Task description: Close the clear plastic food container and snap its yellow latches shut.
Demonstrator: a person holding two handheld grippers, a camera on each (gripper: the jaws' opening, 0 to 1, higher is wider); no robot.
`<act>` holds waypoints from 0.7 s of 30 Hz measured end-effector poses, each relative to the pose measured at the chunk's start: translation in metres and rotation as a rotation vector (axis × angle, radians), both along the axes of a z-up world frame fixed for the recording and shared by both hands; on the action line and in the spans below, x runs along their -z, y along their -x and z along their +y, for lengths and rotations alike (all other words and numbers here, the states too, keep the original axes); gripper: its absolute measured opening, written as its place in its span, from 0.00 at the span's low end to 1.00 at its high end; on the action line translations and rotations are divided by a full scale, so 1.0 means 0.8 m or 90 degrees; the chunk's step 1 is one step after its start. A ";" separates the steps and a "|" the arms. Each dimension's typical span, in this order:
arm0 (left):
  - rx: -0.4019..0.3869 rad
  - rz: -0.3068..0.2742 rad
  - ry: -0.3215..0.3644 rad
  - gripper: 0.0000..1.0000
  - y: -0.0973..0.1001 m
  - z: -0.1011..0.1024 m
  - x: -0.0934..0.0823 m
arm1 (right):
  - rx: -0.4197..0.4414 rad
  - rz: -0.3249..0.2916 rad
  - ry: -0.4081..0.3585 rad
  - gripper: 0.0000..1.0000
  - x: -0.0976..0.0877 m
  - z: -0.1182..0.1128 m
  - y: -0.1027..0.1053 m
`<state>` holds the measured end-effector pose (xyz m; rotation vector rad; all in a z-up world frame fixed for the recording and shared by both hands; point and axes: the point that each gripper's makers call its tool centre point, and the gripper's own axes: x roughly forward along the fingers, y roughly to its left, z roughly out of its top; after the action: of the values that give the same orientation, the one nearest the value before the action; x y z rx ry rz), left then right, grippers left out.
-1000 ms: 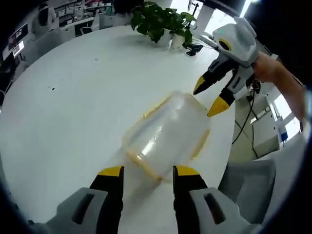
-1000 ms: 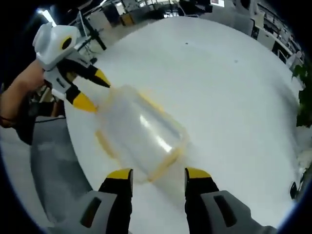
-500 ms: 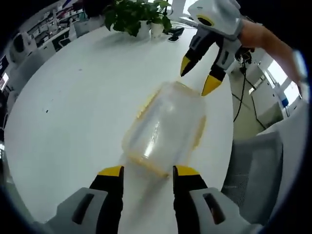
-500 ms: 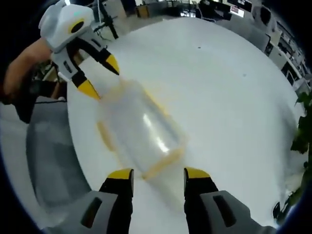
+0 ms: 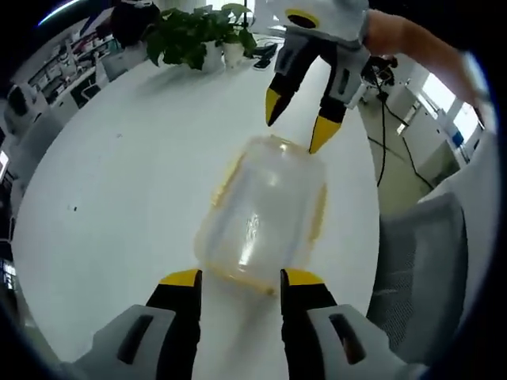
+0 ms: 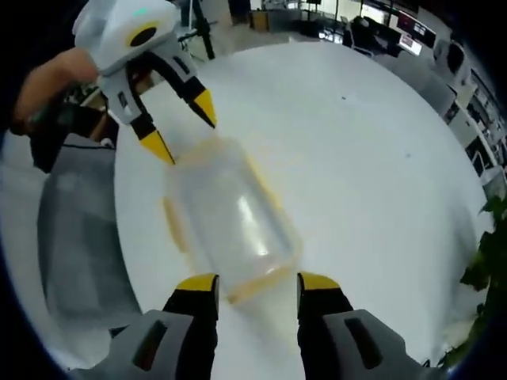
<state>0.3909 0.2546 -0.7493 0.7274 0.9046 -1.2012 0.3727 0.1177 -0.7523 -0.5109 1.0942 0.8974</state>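
Two yellow-tipped grippers face each other across the clear plastic food container with yellow latches (image 5: 261,218), which lies on the round white table (image 5: 119,174). In the left gripper view, the left gripper (image 5: 239,279) rises from the bottom centre, jaws apart, tips just beside the container's near end. At the container's far end, upper centre, the right gripper (image 5: 295,125) points down with its jaws spread, tips close to the rim. A potted green plant (image 5: 194,36) stands at the upper left, and a grey chair (image 5: 420,277) sits at the right. In the right gripper view, the right gripper (image 6: 257,283) frames the container's (image 6: 230,222) near end, jaws apart, and the left gripper (image 6: 184,125) hangs at the upper left. Compared with a second ago, each opposing gripper sits higher and nearer the frame's centre, and the container looks more upright in both views.
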 end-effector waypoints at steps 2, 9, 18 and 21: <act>0.009 0.001 0.004 0.39 0.001 -0.003 0.000 | -0.008 -0.003 0.002 0.38 -0.001 0.002 0.000; 0.059 -0.014 0.005 0.38 0.004 -0.013 0.003 | -0.055 -0.012 0.006 0.38 0.000 0.016 0.000; 0.098 -0.023 0.016 0.36 0.004 -0.022 0.002 | -0.090 -0.017 0.011 0.36 0.000 0.028 -0.002; 0.117 -0.030 0.026 0.35 0.006 -0.031 0.000 | -0.102 -0.017 0.003 0.36 0.002 0.039 -0.003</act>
<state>0.3859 0.2297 -0.7493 0.8157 0.7843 -1.3548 0.3749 0.1487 -0.7537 -0.6194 1.0417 1.0254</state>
